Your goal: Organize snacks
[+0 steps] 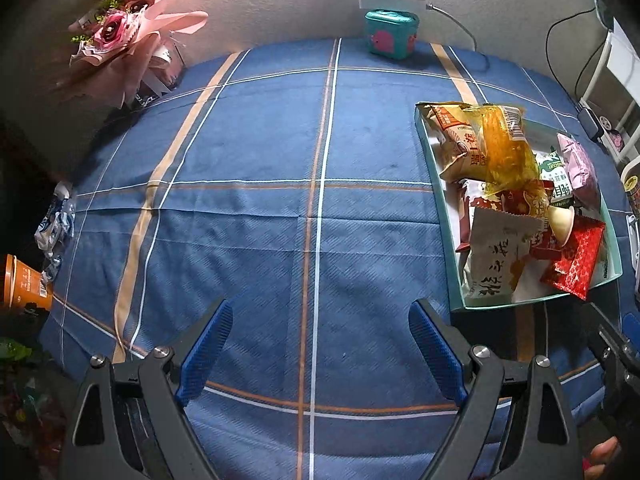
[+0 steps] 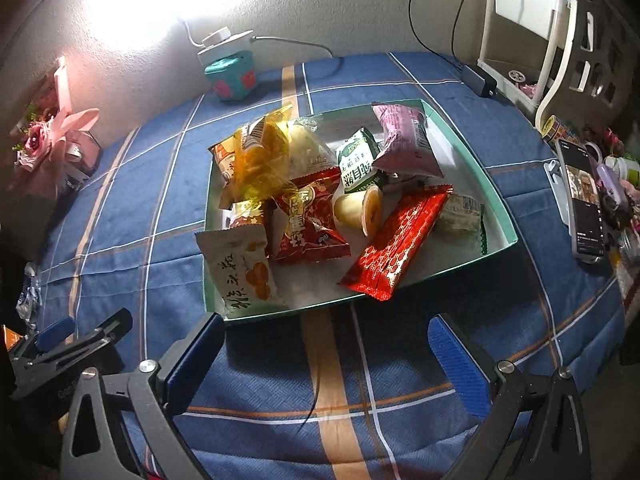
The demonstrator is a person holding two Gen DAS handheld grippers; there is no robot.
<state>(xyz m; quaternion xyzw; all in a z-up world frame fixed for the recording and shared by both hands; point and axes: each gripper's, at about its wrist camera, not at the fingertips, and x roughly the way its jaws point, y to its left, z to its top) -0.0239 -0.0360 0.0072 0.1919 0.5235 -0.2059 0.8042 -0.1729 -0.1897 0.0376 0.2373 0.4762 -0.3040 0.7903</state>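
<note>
The shallow teal tray [image 2: 472, 148] sits on the blue plaid cloth [image 2: 256, 432], heaped with snack packets [image 2: 308, 216]: a crinkled amber wrapper, red foil bars, a pink pouch, a green-and-white carton, a pale pudding cup; a white packet [image 2: 240, 272] at the tray's near corner bears brushed Chinese characters I cannot read. Near the tray, the right gripper [image 2: 326, 350] and left gripper [image 1: 320, 344] both gape wide, nothing between their blue pads.

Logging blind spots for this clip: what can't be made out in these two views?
- Tray floor, both views: covered by piled snacks.
- Wrapped item behind the red packet, right wrist: label too small.
- Orange cup, left wrist: cut by edge, dark.
- Phone screen, right wrist: blurred.
</note>
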